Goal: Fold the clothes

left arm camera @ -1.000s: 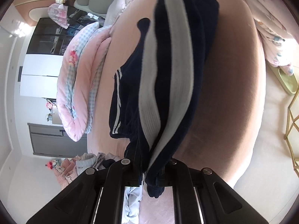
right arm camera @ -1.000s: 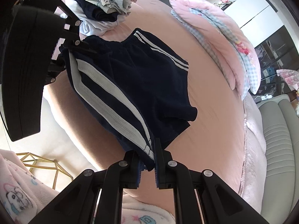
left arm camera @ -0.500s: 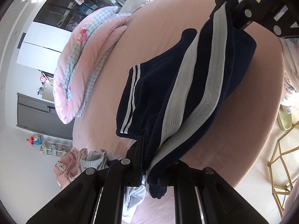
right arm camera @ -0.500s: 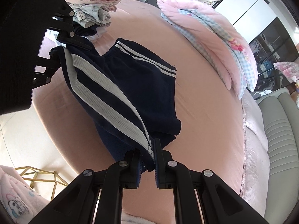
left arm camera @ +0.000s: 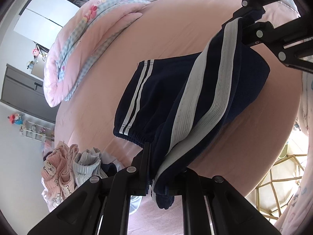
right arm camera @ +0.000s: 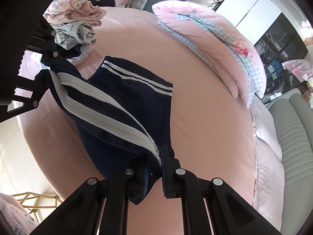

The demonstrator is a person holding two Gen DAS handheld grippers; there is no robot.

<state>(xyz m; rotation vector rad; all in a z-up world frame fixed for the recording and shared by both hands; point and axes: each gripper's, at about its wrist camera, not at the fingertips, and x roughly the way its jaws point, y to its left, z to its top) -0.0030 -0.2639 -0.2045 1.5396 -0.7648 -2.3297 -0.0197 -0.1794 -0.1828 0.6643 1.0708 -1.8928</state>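
Navy shorts with white side stripes (left arm camera: 166, 101) lie partly on the round pink bed (left arm camera: 172, 31). My left gripper (left arm camera: 162, 168) is shut on the waistband end of the striped side. My right gripper (right arm camera: 155, 156) is shut on the hem end of the same side and also shows in the left wrist view (left arm camera: 252, 23). The striped edge (right arm camera: 101, 107) hangs lifted between the two grippers, folded over the lower half of the shorts, which rests on the bed. The left gripper also shows in the right wrist view (right arm camera: 46, 66).
A pile of loose clothes (right arm camera: 76, 25) sits on the bed edge beside the left gripper. A folded pink and blue checked quilt (right arm camera: 211, 45) lies across the far side. A gold wire frame (left arm camera: 281, 184) stands on the floor by the bed.
Both grippers have carried the striped edge farther over the bed and lower, so more of the shorts now lies flat. Both grips have held.
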